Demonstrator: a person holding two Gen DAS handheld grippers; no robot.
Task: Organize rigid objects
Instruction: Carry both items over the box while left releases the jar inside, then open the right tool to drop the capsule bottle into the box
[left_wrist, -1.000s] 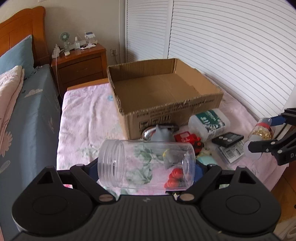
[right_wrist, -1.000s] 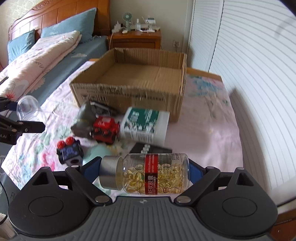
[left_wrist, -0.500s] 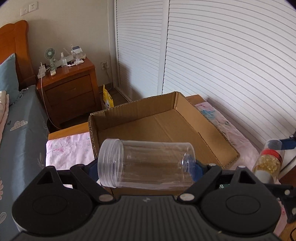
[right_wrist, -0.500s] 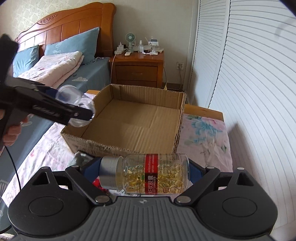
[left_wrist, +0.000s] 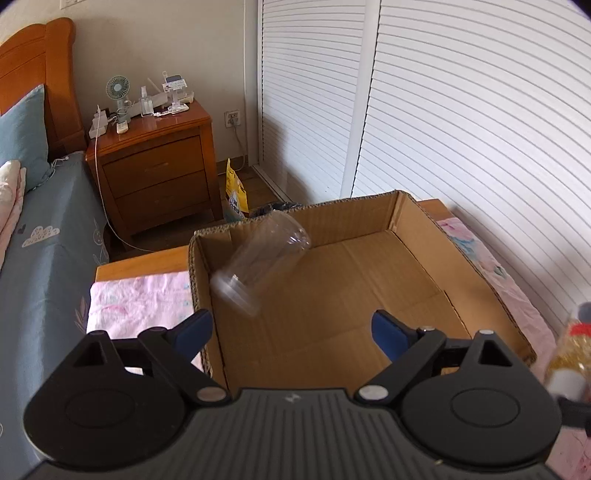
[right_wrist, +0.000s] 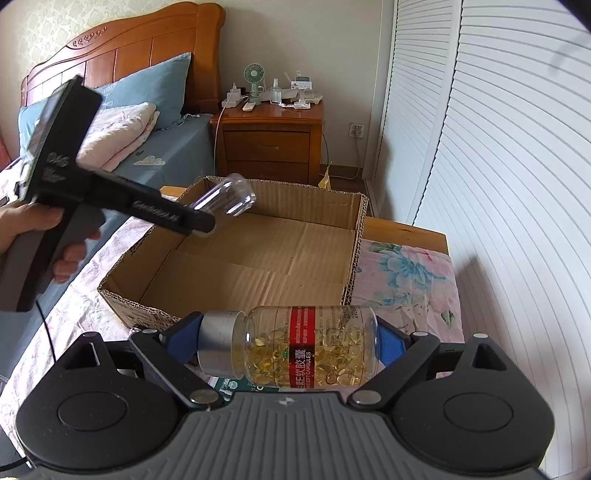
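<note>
A clear plastic jar (left_wrist: 266, 258) hangs blurred and tilted in the air over the far left corner of the open cardboard box (left_wrist: 480, 280), free of my left gripper (left_wrist: 291, 325). That gripper's jaws are opening, with nothing between the blue pads. In the right wrist view the jar (right_wrist: 229, 197) sits just past the left gripper's tip above the box (right_wrist: 303, 203). My right gripper (right_wrist: 288, 343) is shut on a capsule bottle (right_wrist: 303, 350) lying sideways, silver cap to the left, above the box's near edge.
The box stands on a pink floral cloth (right_wrist: 406, 266) over a wooden table. A wooden nightstand (left_wrist: 159, 158) with a small fan stands behind, a bed (right_wrist: 122, 122) to the left, louvred doors (left_wrist: 461, 129) to the right. A person's hand (right_wrist: 33, 229) holds the left gripper.
My left gripper moved from the cluttered cloth to above the box and let the clear jar go; it now tumbles free. The right gripper carried the capsule bottle up to the box's near edge.
</note>
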